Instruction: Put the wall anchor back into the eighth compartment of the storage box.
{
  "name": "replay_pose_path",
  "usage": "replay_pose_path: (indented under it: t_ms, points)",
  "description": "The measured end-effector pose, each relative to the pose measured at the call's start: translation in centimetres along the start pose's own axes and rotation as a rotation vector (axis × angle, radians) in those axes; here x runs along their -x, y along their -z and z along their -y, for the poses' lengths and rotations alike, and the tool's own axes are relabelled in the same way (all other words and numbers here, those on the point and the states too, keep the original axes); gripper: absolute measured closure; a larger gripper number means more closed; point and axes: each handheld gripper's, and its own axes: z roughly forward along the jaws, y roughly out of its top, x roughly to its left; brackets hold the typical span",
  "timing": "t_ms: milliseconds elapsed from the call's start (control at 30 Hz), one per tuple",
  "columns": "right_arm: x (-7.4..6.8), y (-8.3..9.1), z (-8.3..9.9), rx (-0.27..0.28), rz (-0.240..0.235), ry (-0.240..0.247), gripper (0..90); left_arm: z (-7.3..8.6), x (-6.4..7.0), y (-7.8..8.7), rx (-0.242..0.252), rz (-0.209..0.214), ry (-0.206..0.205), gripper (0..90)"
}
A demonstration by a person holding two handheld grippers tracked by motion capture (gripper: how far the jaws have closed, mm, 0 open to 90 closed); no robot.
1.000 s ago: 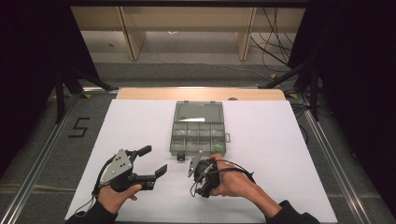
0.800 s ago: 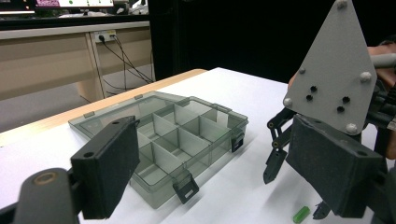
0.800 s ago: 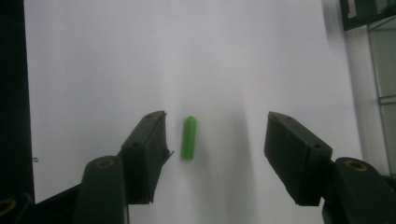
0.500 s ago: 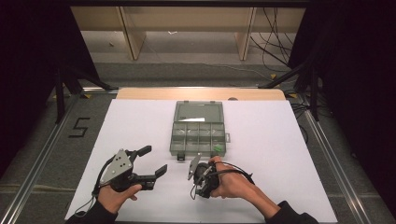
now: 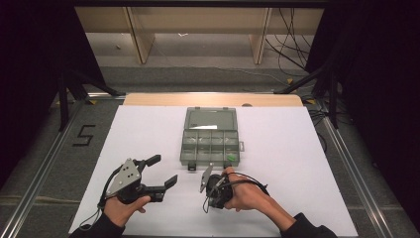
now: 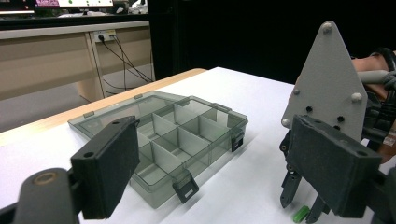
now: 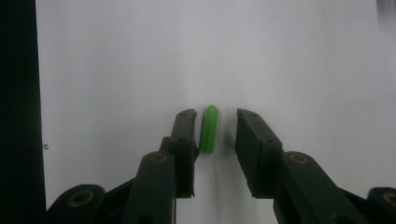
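Observation:
A small green capsule-shaped piece (image 7: 208, 129) lies on the white table. My right gripper (image 7: 212, 125) points straight down over it, open, with one jaw on each side; the left jaw is close against the piece and a gap is left on the right. In the left gripper view the same green piece (image 6: 301, 214) sits under the right gripper (image 6: 301, 206). My left gripper (image 5: 162, 170) hovers wide open and empty at the front left. A grey compartment box (image 5: 210, 141) stands open beyond both grippers, with a green bit (image 5: 230, 157) in its near right cell.
The box lid (image 5: 210, 119) lies flat behind the compartments, and two latches (image 6: 185, 185) hang off the box's near edge. The white sheet (image 5: 297, 148) spreads wide to both sides. A wooden table edge (image 5: 213, 100) runs along the back.

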Motion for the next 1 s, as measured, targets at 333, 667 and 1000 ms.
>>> replay_pose_path:
  t_ms: [333,667,1000]
  points:
    - [0.3,-0.1,-0.3,-0.017,-0.015,-0.003,83.1,0.0,0.0,0.0,-0.002,-0.001,-0.001,16.1]
    - [0.1,0.0,-0.5,-0.029,0.001,0.021,84.5,0.0,0.0,0.0,-0.002,-0.001,-0.001,16.1]
    - [1.4,2.3,0.2,0.036,0.039,-0.028,84.5,0.0,0.0,0.0,-0.001,0.0,-0.002,16.2]
